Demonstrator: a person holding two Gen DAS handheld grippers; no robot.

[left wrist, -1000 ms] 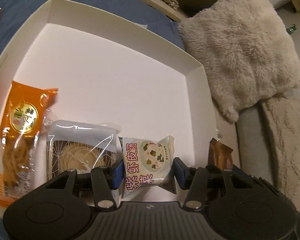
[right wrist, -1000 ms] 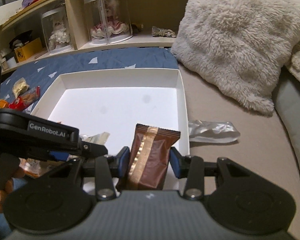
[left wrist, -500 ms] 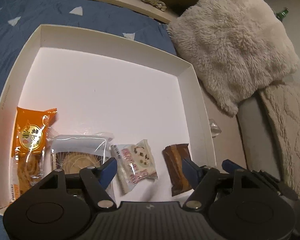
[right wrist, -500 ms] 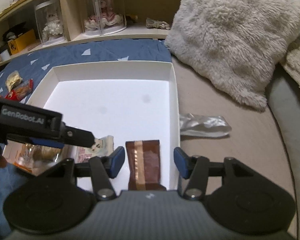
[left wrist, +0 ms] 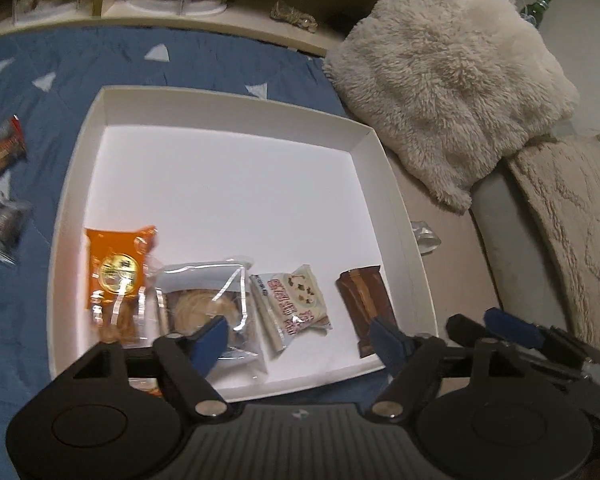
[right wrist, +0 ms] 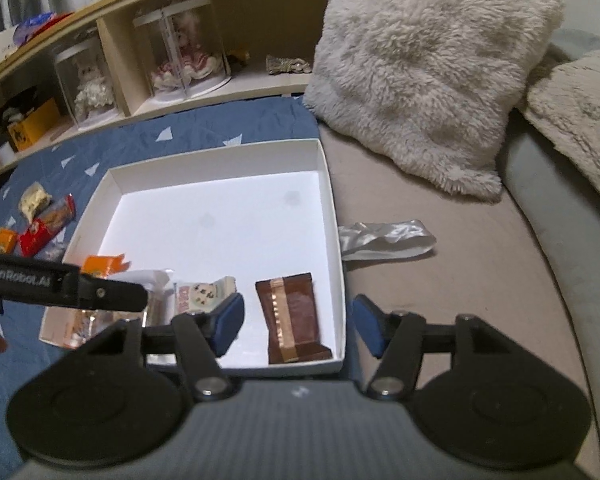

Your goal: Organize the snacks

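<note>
left gripper (left wrist: 299, 338) | black body | blue pads (left wrist: 210, 339) | silver screws | "GenRobot.AI" marking

1. The left gripper (left wrist: 300, 340) is hovering with its jaws spread wide and nothing between them.
2. A white seaweed snack (left wrist: 290, 306) is lying just ahead of the gap.
3. A brown bar (left wrist: 364, 304) is lying beside the right-side jaw.
4. The white box (left wrist: 396, 208) is holding both.
</note>
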